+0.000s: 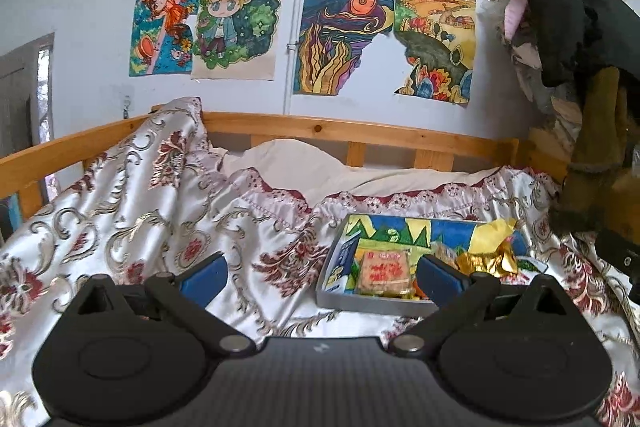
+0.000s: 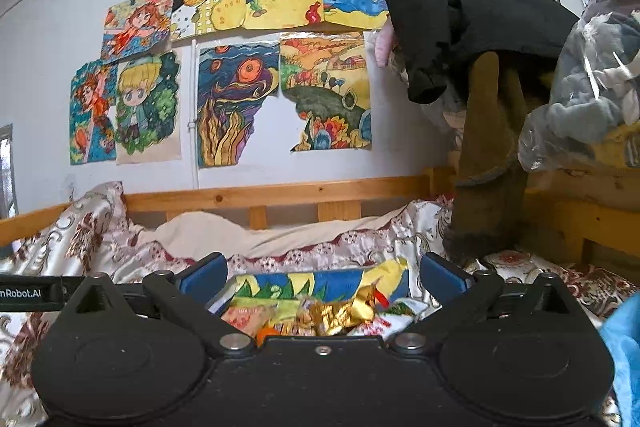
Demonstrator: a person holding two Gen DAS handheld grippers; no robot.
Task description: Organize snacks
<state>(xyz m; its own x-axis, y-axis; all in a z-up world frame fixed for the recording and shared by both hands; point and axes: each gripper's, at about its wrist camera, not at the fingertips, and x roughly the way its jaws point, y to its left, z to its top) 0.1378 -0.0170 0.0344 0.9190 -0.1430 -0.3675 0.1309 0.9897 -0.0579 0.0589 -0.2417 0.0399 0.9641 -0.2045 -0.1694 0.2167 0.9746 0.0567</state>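
I read this as the tail of a placing step or a pause between picks: the snacks already sit gathered in the shallow box (image 1: 362,301) on the bed's patterned bedspread (image 1: 160,227), and neither tool carries anything. My right hand-held gripper (image 2: 322,277) stands with its blue pads as far apart as they go, nothing between them but air; through the gap I look down on the pile in the box, a crumpled gold wrapper (image 2: 344,311) on top and a bit of orange at the near edge, close under the tool. I cannot tell whether the fingertips graze anything, but they look clear of it. My left hand-held gripper (image 1: 322,275) is likewise spread and empty, off to the left of the box above bare bedspread; from there I see the square biscuit packet (image 1: 384,273) lying flat inside and the gold wrapper (image 1: 486,261) at the right. The right tool shows at the right margin of that view. Judging by this, the next move calls for scanning the bed for any loose snack; I see none here, so the sorting may be nearly done. If the pile needs tidying, I would come in low and gently, since the foil will crush easily.
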